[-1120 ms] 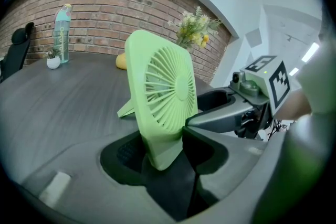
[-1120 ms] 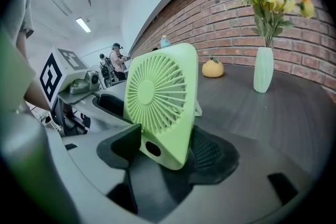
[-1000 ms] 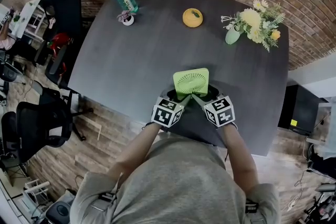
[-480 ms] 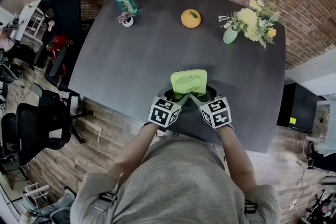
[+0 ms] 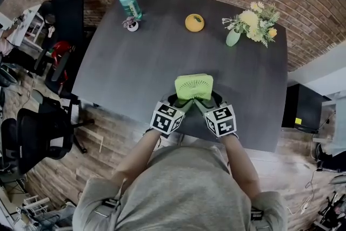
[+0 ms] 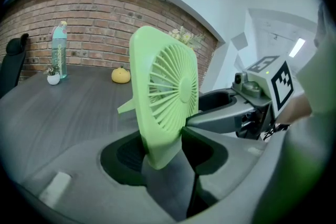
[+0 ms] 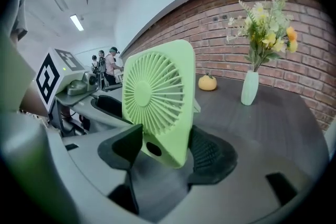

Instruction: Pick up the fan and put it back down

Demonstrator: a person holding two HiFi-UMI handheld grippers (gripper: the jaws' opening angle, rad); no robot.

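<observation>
**Head view, lower centre.** The left gripper (image 5: 181, 100) had its jaws clamped on one lower corner of the fan (image 5: 194, 86), one jaw against the grille and the other against the back. The fan was a pale green square slab with rounded corners. Its face was a grille of thin radial ribs round a plain circular hub. A small flap stood out from the back, and a dark oval opening sat near the lower edge of the face. It stood near upright over the near edge of the dark table (image 5: 135, 67), apparently held clear of it, though the grippers hid its underside. The right gripper (image 5: 205, 101) was closed on the other lower corner in the same way.

**Far edge of the table, left to right.** A teal bottle (image 5: 128, 1), a small white pot (image 5: 132, 25), a yellow-orange fruit (image 5: 194, 22) and a vase of flowers (image 5: 233, 37).
</observation>
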